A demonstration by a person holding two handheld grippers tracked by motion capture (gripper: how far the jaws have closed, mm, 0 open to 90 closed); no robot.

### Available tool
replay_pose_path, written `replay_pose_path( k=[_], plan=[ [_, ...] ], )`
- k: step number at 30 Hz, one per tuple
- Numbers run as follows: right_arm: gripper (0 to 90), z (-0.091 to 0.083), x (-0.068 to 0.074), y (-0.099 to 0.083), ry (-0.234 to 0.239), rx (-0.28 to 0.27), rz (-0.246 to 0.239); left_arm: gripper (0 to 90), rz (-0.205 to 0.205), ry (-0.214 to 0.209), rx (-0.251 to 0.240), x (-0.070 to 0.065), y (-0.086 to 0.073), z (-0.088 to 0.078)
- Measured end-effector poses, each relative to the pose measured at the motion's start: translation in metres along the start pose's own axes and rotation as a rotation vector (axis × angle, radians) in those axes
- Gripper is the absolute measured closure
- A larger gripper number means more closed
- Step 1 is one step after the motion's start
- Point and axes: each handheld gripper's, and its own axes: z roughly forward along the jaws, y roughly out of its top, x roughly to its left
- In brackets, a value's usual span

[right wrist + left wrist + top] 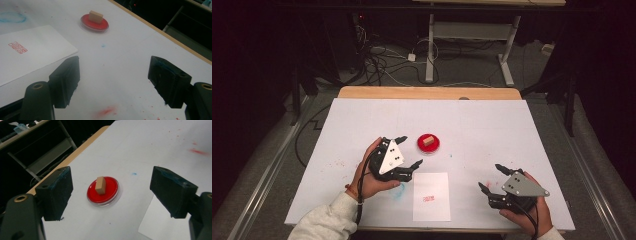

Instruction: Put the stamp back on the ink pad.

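Resting on the red ink pad (428, 143) mid-worktop (492, 125), wooden stamp block (427, 141) stands untouched. Left hand-held gripper (409, 150) hovers just beside the pad, jaws spread wide, empty. Right hand-held gripper (491, 177) sits well apart near the front edge, jaws likewise spread. Paper sheet (431, 196) with red imprint (428, 198) lies between them.

Red stamp mark (428, 198) on the paper sheet (431, 196) near the table's (492, 120) front edge: too small in the high view to read, blurred in the right gripper view, characters not legible. Paper sheet cut off by the left edge of the right gripper view and by the bottom edge of the left gripper view. Underside of the wooden block (100, 185) hidden where it rests on the red ink pad (110, 192); right hand (524, 212) partly cut off by the bottom edge of the high view.
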Motion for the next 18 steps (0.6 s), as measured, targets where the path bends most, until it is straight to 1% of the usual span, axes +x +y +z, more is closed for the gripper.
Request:
replay_pose_path(
  k=[4,5,6,7,8,10,12,15,18],
  plan=[
    [26.2,-0.001,0.000,-0.001,-0.002,-0.001,0.004,18.1,0.011,0.014,0.007,-0.002,-0.011,-0.010],
    [26.2,-0.002,0.000,-0.002,-0.003,-0.002,0.005,18.1,0.008,0.011,0.009,-0.002,-0.013,-0.013],
    [26.2,-0.002,-0.001,-0.002,-0.005,-0.003,0.006,18.2,0.005,0.009,0.019,-0.002,-0.016,-0.015],
    [26.2,-0.002,-0.001,-0.002,-0.007,-0.003,0.007,18.2,0.011,0.018,0.032,-0.003,-0.018,-0.017],
    [26.2,-0.002,-0.001,-0.002,-0.007,-0.004,0.008,18.2,0.012,0.025,0.035,-0.003,-0.022,-0.019],
    [26.2,-0.002,-0.001,-0.002,-0.006,-0.003,0.004,18.2,0.008,0.029,0.049,-0.005,-0.029,-0.023],
    [26.2,-0.002,-0.001,-0.002,-0.005,-0.005,0.006,18.2,0.015,0.038,0.066,-0.006,-0.036,-0.028],
    [26.2,-0.002,-0.001,-0.002,-0.005,-0.005,0.011,18.2,0.001,0.051,0.084,-0.005,-0.047,-0.035],
    [26.2,-0.001,-0.001,-0.001,-0.004,-0.003,0.007,18.2,-0.024,0.056,0.096,-0.003,-0.057,-0.042]
  ],
)
